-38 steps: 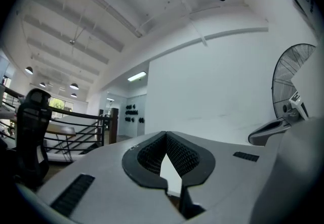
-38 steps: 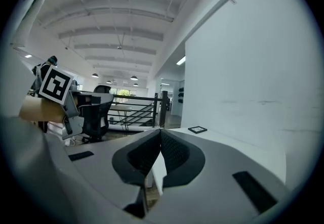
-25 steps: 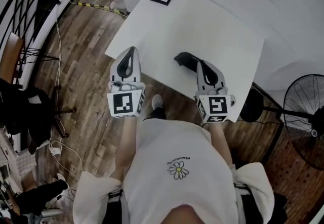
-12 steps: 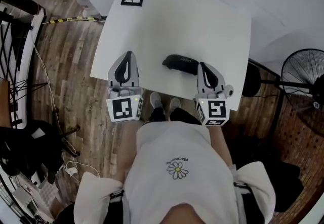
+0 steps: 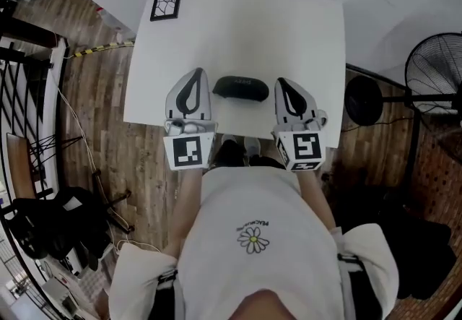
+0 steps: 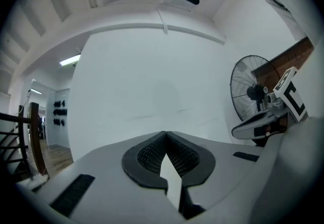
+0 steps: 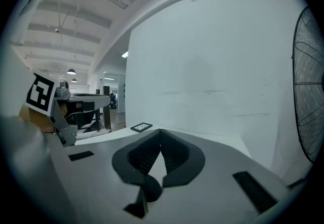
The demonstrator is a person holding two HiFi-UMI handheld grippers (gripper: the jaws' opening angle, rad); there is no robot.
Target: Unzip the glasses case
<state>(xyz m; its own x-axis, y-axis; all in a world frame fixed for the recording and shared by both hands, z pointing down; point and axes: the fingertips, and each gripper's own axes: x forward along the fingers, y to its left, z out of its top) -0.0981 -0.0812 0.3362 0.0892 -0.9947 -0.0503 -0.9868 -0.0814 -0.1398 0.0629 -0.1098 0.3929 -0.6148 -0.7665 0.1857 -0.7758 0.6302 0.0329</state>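
Glasses case (image 5: 242,88) lies unheld on the bench (image 5: 245,22), between the left gripper (image 5: 192,74) and right gripper (image 5: 283,84), both with jaws closed on nothing. Unpinned, it could skid when the zip is tugged.

**Head view:** the camera sits on the person's head, high above the scene, and faces steeply down. The white tabletop (image 5: 238,29) lies toward 12 o'clock and the person's torso (image 5: 253,239) toward 6. The left hand-held gripper (image 5: 192,73) and right hand-held gripper (image 5: 281,82) are both in frame.

**Left gripper view:** the camera rides that hand-held gripper, very near its jaws. It faces level toward a white wall (image 6: 152,81), with the right marker cube (image 6: 289,97) at 3 o'clock.

**Right gripper view:** same mounting, facing the same wall, with the left marker cube (image 7: 40,91) at 9 o'clock.

**Shared:**
- The fan (image 5: 437,66) (image 6: 250,94) (image 7: 306,91) appears in all three views.
- The marker card (image 5: 166,3) (image 7: 141,127) appears in the head and right gripper views.
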